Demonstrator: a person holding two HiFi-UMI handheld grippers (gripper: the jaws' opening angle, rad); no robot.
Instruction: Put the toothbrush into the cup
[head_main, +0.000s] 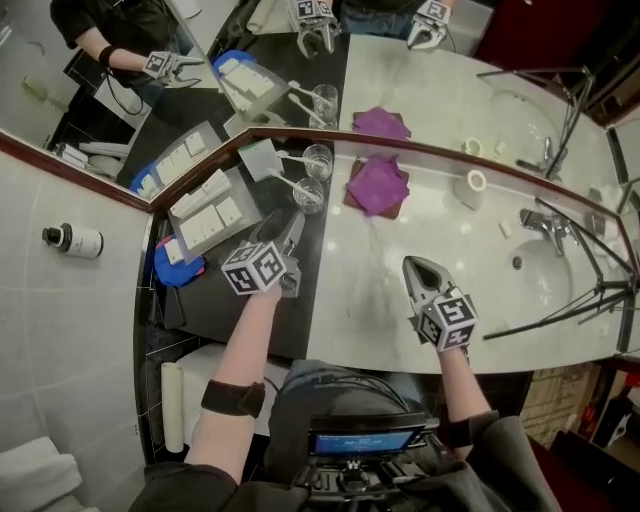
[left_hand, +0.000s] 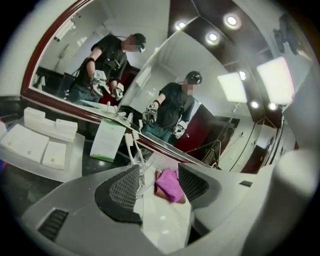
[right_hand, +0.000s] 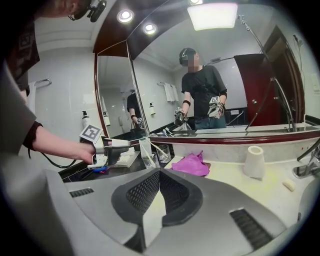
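While my left claw (left_hand: 159, 172) stands wide open with nothing between its pads, the entries run as follows.

Item 1: toothbrush (head_main: 285, 186). White and slim, it leans in the near clear cup (head_main: 309, 197), its free end slanting out left over the rim. I cannot tell which end is up. I judge it light, stiff and smooth, so it is apt to swivel or slip in a loose pinch. The best hold is on the shaft just above the rim, with the pads across its flatter sides.

Item 2: the cup itself. Thin glass, which I judge fragile and easily tipped if the brush is levered sideways. It stands where the dark counter meets the pale counter (head_main: 370, 290), just far of my left claw.

Item 3: second cup (head_main: 318, 160). It stands just far of the first and seems to hold a white brush of its own.

Item 4: purple cloth (head_main: 377, 185), to the right of both cups.

Item 5: right claw (right_hand: 160, 175). Its jaws are pressed together and empty, and it hovers over the pale counter at near right.

By my judgement the task looks done.
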